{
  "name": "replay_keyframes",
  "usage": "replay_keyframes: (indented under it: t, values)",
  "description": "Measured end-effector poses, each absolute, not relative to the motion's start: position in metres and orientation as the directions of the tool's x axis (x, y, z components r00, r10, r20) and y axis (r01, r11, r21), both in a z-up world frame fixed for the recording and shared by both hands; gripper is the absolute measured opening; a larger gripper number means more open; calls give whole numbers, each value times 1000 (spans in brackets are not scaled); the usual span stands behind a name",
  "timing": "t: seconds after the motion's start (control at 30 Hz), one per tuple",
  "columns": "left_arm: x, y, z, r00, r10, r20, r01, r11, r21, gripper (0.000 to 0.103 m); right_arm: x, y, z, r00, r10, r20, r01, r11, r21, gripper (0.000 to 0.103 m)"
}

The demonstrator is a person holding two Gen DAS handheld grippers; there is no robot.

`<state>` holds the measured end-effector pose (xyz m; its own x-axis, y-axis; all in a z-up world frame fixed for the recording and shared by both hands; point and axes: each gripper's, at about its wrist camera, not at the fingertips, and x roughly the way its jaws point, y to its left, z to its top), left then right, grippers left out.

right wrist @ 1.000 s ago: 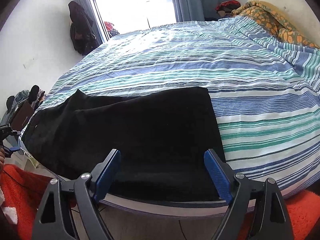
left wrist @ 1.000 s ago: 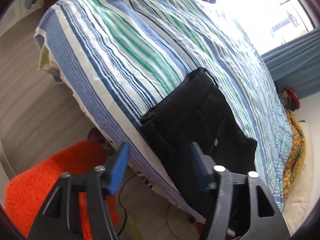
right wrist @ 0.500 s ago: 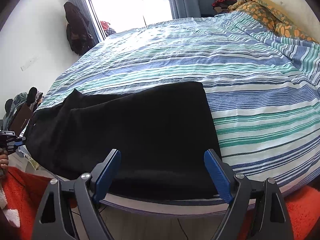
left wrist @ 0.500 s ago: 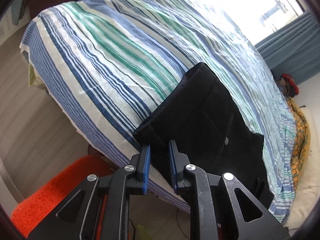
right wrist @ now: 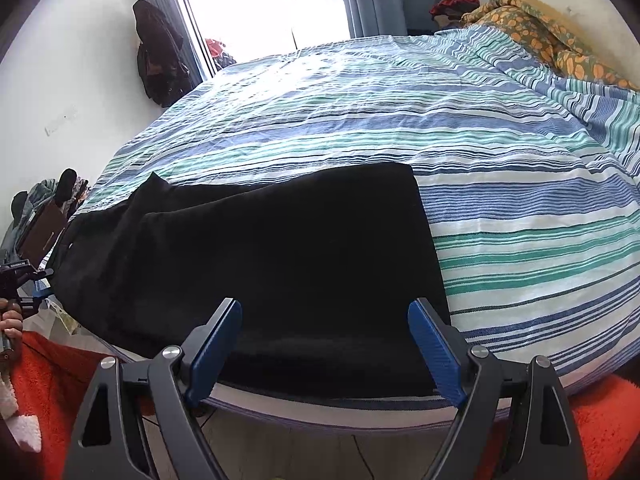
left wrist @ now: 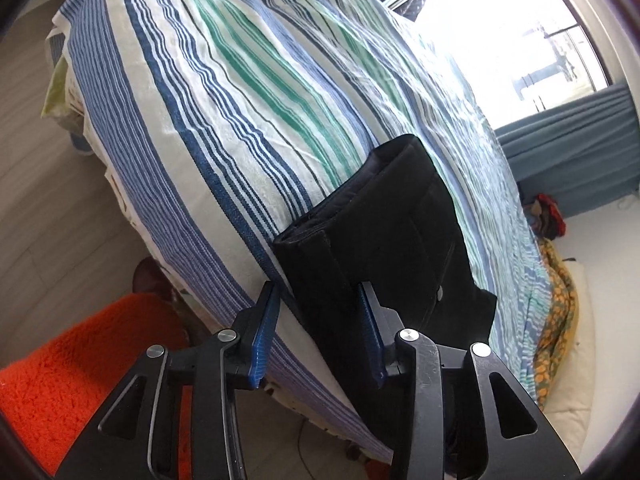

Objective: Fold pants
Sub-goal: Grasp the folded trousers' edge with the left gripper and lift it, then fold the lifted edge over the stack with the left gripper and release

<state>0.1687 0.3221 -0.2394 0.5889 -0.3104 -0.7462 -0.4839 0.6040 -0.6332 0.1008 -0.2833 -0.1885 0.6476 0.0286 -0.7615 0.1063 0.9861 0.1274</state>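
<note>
Pants [right wrist: 260,264] on bed, no legible labels.

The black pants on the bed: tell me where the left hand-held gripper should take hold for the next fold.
Probably grip the black pants at the waistband corner nearest the bed's edge. The thick layered edge there faces the left hand-held gripper, whose jaws are open, so come in from the floor side, one finger over and one under.

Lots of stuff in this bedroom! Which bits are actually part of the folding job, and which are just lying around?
Part of the job:
- black pants, lying flat at the bed's near edge
- left tool, open
- right tool, open
- striped bedspread, the work surface

Just lying about:
- orange rug
- orange patterned blanket
- dark coat hanging on the wall
- blue curtain
</note>
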Motion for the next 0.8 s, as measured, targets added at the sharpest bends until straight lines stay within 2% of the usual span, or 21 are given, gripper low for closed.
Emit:
replay_keyframes:
  t: [0.1, 0.2, 0.33, 0.47, 0.6, 0.8]
  values:
    - [177, 323, -251, 602, -338, -723, -487, 561, -669, 54, 100, -285, -189, 644, 24, -765, 115, 985, 127, 85]
    - [183, 323, -259, 620, -345, -704, -487, 535, -691, 54, 99, -285, -189, 646, 19, -763, 123, 984, 128, 85]
    - [179, 321, -253, 648, -313, -695, -469, 554, -687, 34, 97, -289, -188, 651, 15, -759, 136, 982, 135, 85]
    - [175, 316, -239, 653, -271, -707, -457, 603, -653, 26, 96, -291, -189, 648, 7, -762, 147, 980, 134, 85]
    - [174, 296, -204, 631, -174, -756, -440, 723, -533, 21, 93, -297, -182, 674, 6, -739, 157, 976, 152, 85]
    - [173, 225, -108, 637, -13, -771, -315, 908, -276, 20, 84, -316, -172, 708, 14, -706, 192, 958, 212, 85]
